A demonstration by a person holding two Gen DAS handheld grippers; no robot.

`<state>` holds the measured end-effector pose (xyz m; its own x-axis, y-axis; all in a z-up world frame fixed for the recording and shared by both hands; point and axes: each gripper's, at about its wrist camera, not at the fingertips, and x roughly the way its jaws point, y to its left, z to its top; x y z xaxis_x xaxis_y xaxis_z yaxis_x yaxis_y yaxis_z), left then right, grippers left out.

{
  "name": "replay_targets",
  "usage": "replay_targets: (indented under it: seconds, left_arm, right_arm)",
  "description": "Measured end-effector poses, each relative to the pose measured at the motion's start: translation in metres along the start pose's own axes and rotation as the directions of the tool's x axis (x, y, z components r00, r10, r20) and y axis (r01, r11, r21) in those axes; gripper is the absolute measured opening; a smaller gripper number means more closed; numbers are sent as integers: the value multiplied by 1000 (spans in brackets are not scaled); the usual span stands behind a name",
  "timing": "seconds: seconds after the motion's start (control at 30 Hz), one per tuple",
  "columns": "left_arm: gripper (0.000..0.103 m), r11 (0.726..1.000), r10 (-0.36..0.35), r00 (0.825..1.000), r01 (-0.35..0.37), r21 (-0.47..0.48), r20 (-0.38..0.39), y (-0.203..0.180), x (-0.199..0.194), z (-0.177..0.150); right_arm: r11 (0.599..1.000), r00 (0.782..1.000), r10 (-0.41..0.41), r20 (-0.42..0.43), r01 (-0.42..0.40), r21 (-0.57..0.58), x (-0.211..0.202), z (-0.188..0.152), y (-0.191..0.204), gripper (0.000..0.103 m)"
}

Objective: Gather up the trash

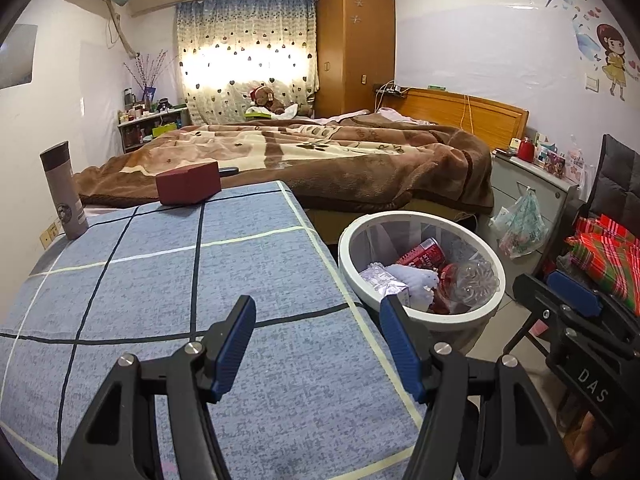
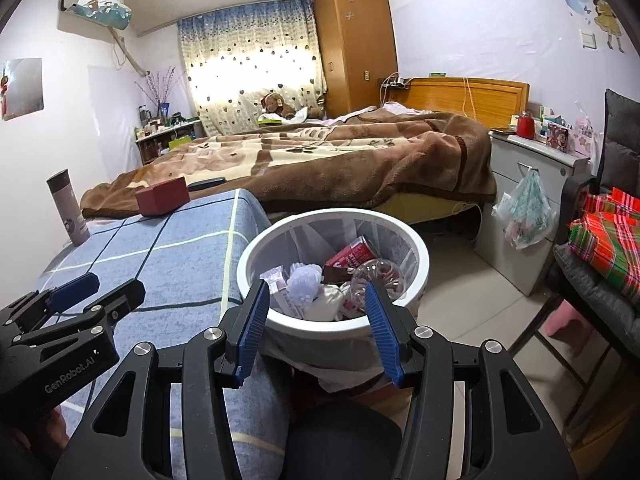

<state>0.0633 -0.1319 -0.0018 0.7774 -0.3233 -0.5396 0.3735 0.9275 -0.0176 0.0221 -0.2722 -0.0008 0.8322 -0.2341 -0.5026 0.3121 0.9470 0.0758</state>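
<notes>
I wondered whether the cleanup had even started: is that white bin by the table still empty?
No: the white bin already holds a red can, a clear plastic bottle and crumpled wrappers.

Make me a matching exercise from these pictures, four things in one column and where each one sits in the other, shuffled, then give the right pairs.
Things:
1. red can
2. dark red box
3. grey flask
4. teddy bear

Places:
A. far end of the bed, in front of the curtain
B. standing at the left edge of the blue checked cloth
C. inside the white trash bin
D. at the far end of the blue checked cloth

Pairs: 1-C, 2-D, 3-B, 4-A
</notes>
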Motion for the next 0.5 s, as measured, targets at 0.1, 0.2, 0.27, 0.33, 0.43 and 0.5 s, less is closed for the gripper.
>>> replay_targets:
  seconds: [0.1,0.2,0.27,0.33,0.43,0.5]
  left_arm:
    - [67,1000,1,1000,-1,-1,0,0,-1,0]
    - [67,1000,6,1000,-6,-3,3,0,-1,-1]
    - [67,1000,9,1000,-9,-3,3,0,-1,-1]
    - [67,1000,9,1000,-9,-6,3,1,-2,-1]
    - [67,1000,9,1000,-9,-7,2,2,-4,-2]
    - [67,1000,11,1000,-11,-6,3,3,-5,-3]
  right_arm:
    - [1000,1000,2,1,-2,-4,-1,-2,2,51]
    - [1000,1000,4,1,-4,-3,-1,-1,3,51]
    - [1000,1000,3,3,-3,0,-2,-2,3,51]
    - [1000,1000,4,4,-4,-1,-3,-1,4,51]
    - [1000,1000,6,4,-6,-1,-2,-1,3,51]
    - [1000,1000,5,5,-5,-1,-3,-1,4,51]
